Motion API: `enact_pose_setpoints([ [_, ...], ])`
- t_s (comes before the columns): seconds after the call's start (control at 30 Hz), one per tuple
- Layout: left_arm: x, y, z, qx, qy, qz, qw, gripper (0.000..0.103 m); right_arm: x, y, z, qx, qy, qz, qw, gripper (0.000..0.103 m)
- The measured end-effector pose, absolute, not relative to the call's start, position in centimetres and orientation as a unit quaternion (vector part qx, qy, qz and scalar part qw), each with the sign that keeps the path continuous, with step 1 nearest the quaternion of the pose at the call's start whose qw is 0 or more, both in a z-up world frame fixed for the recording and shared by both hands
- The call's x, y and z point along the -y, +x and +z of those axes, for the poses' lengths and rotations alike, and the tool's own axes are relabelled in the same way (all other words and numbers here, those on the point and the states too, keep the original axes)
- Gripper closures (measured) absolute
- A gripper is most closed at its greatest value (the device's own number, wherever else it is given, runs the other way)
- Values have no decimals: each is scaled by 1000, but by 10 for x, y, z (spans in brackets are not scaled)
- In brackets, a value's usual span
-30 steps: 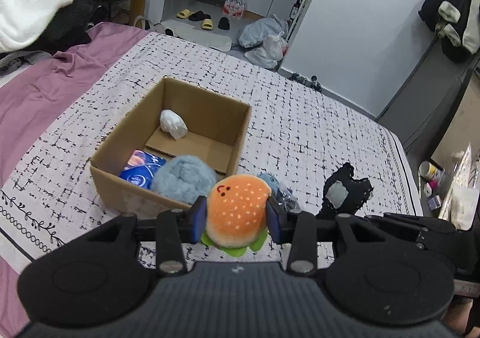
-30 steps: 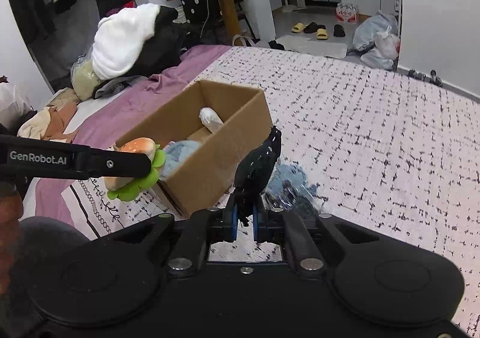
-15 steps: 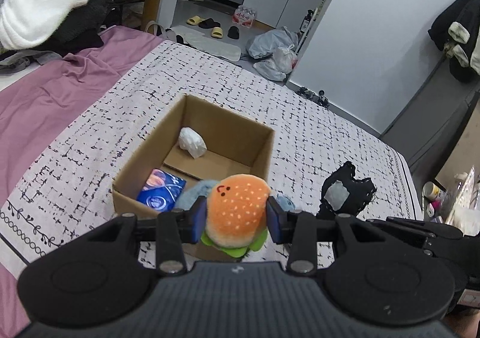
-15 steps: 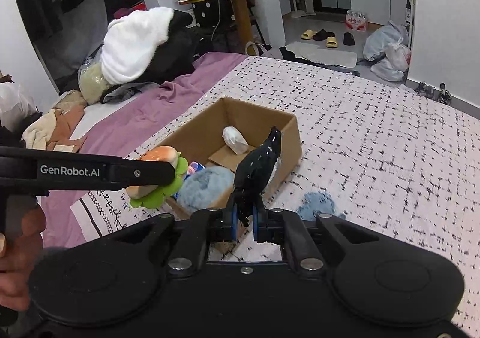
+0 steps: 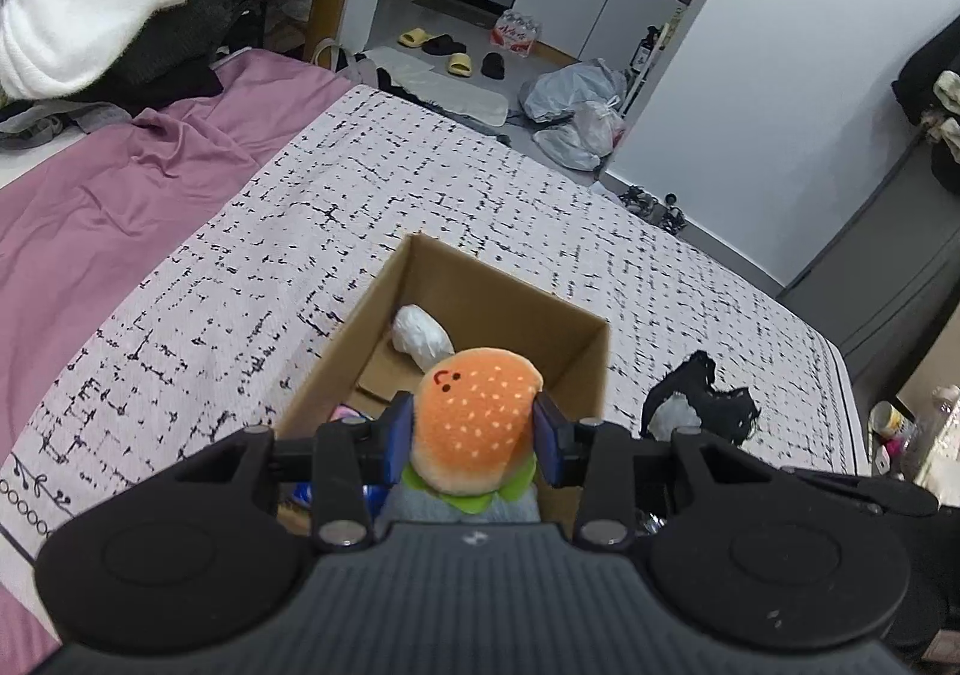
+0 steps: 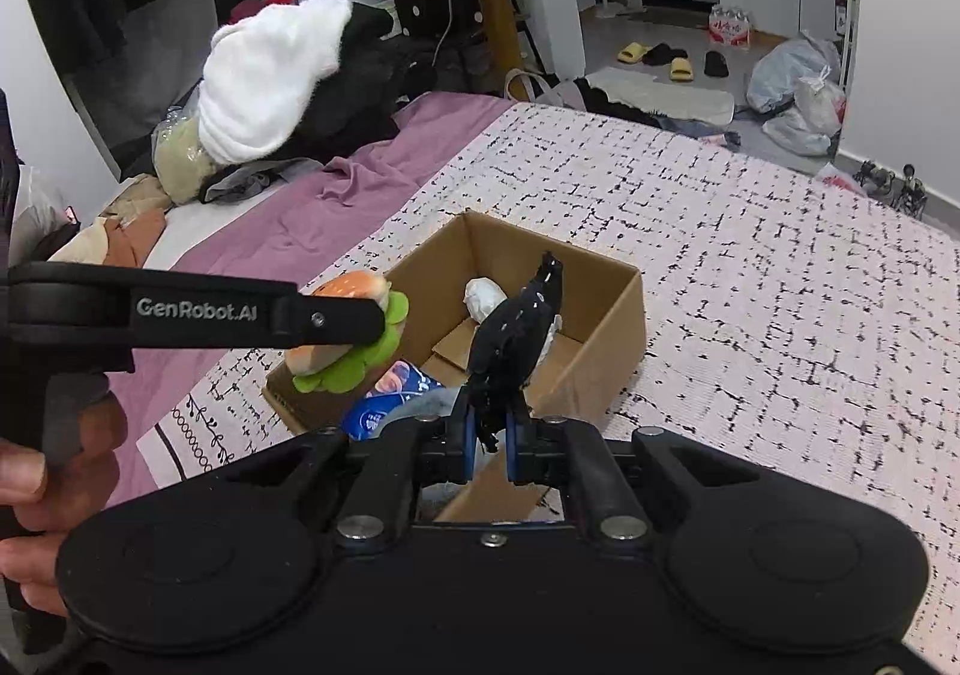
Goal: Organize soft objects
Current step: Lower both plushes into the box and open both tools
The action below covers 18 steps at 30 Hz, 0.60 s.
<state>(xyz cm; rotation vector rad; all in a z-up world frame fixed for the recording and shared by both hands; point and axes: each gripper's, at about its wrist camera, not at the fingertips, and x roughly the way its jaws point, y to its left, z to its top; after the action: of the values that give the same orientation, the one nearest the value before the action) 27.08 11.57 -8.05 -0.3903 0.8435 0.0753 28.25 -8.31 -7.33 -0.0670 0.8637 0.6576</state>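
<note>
- We are pinching the burger plush [image 5: 477,423] between our left gripper [image 5: 474,432] pads, over the near end of the cardboard box [image 5: 576,369].
- We are clamping the black fabric piece [image 6: 519,333] in our right gripper [image 6: 487,444], pressed tight.
- A white bundle [image 5: 420,336] is lying inside at twelve o'clock.

One readable brand mark

"GenRobot.AI" stands in pale letters along the black side of the left gripper [image 6: 384,315], seen from the right wrist; print on the blue packet [image 6: 384,405] in the box is too blurred to read.
</note>
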Motion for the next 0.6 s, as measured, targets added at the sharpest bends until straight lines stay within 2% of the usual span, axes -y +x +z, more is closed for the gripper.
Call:
enact_pose_setpoints([
  [0.6, -123, 336, -132, -460, -196, 51, 865, 62, 65, 308, -80, -440, -29, 304, 844, 93],
])
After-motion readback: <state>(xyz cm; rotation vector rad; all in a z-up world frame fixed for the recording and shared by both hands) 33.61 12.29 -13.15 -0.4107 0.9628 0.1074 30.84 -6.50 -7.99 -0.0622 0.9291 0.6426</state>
